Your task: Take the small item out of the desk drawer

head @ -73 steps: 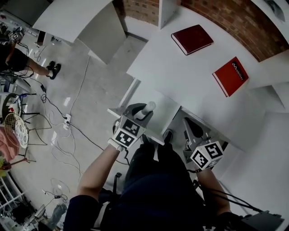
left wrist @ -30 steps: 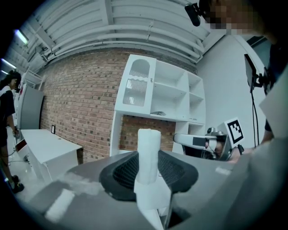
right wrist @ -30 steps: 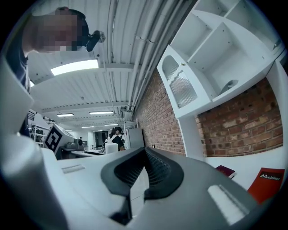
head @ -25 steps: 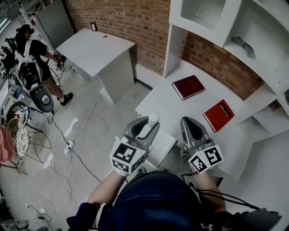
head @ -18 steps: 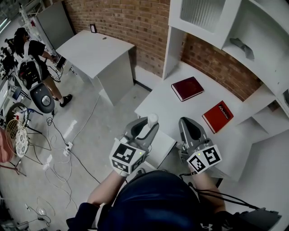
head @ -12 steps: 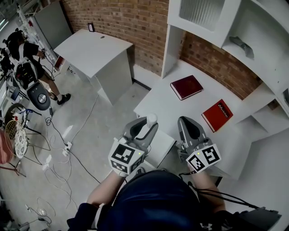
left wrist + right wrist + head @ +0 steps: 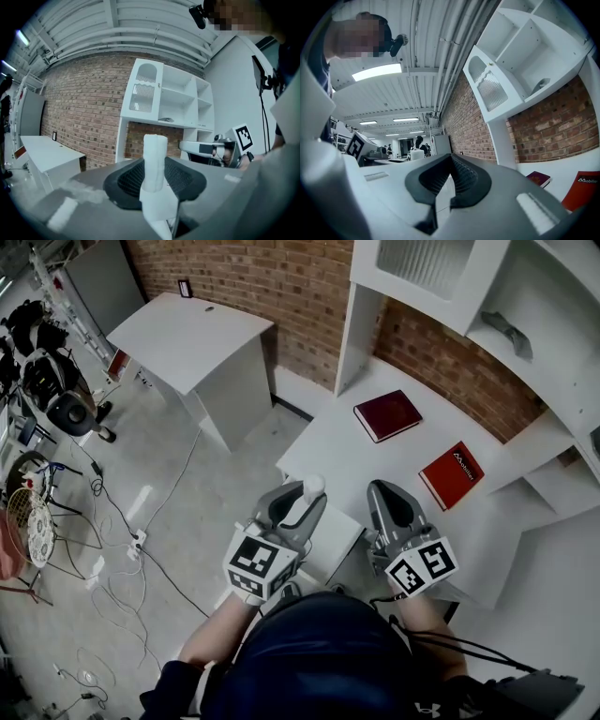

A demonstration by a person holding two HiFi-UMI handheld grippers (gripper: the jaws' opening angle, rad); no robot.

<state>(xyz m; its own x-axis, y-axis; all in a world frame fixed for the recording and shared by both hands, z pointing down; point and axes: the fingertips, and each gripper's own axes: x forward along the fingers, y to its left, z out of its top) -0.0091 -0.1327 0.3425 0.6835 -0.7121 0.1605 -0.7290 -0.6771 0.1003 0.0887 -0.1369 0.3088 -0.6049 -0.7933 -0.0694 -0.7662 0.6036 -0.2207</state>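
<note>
My left gripper (image 7: 298, 502) is shut on a small white cylinder (image 7: 313, 487), held upright above the front edge of the white desk (image 7: 375, 460). In the left gripper view the cylinder (image 7: 154, 157) stands between the two dark ribbed pads (image 7: 132, 180), sticking up past them. Just below it in the head view, the white desk drawer (image 7: 336, 536) stands pulled out. My right gripper (image 7: 389, 505) hovers beside the left one over the desk's front, and its jaws (image 7: 451, 180) are pressed together with nothing between them.
A dark red book (image 7: 387, 415) and a bright red book (image 7: 453, 474) lie on the desk. White shelves (image 7: 525, 324) rise against the brick wall. A second white desk (image 7: 192, 334) stands to the left, with cables (image 7: 141, 540) on the floor.
Both grippers have risen from the drawer to above the desk edge, the left still holding the white cylinder. Over the last second they barely move, and the head view drifts slightly.
</note>
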